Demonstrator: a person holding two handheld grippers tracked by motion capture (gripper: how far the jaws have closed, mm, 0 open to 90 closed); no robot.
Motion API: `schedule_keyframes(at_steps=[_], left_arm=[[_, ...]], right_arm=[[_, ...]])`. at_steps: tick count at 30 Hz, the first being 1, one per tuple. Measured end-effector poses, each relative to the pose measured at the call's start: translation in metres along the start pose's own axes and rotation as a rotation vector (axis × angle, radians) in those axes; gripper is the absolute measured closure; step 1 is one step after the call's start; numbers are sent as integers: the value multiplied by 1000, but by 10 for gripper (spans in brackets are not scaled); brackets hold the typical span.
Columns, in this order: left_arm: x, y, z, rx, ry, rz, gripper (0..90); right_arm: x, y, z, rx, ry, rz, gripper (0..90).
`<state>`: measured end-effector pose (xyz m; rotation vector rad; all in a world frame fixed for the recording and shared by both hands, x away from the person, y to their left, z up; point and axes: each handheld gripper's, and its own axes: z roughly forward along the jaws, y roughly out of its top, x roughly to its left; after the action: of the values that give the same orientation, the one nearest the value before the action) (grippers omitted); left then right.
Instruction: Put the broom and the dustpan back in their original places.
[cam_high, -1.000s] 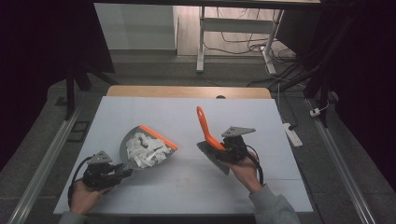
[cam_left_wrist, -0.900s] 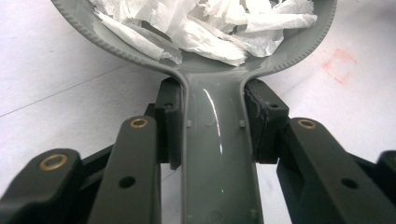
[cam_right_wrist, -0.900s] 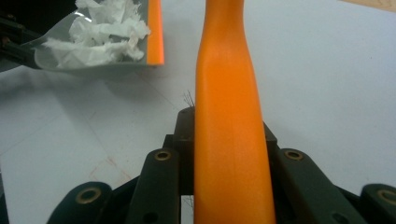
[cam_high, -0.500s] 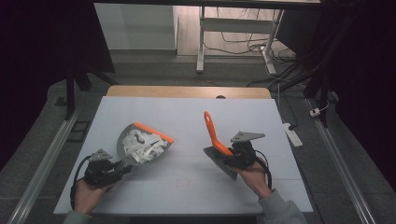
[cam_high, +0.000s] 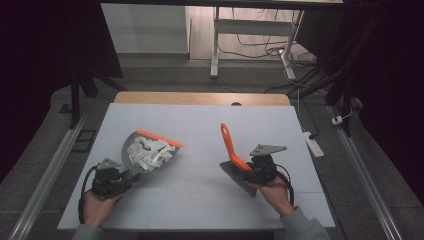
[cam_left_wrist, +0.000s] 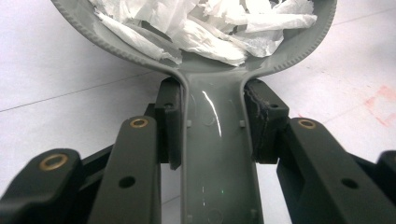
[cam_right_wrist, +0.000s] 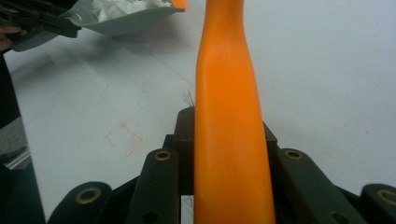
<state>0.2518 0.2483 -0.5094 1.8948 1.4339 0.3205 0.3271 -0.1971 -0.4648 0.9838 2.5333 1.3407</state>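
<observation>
Your left gripper (cam_high: 120, 179): near-left of white table (cam_high: 200, 125), jaws clamped on grey handle of dustpan (cam_high: 150, 152). Dustpan: grey, orange front lip, loaded with white paper scraps (cam_high: 147, 151); pan held off tabletop, per right gripper view.

Your right gripper (cam_high: 249, 169): near-right of table, jaws closed on brush (cam_high: 235, 167). Brush: orange handle (cam_right_wrist: 229, 116) pointing up and away from you, dark head low beside gripper. Dustpan and brush well apart.
</observation>
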Motion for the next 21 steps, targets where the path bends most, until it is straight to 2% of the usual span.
schedule_keyframes(at_steps=[5,11,21], left_arm=[[-3,1,5,-7,40,-45,612],[-7,5,15,3,93,-63,612],[-1,4,24,11,148,-132,611]], right_arm=[[1,-5,-3,11,17,14,717],[-3,-10,-1,30,17,26,718],[-10,-13,-5,40,1,50,718]])
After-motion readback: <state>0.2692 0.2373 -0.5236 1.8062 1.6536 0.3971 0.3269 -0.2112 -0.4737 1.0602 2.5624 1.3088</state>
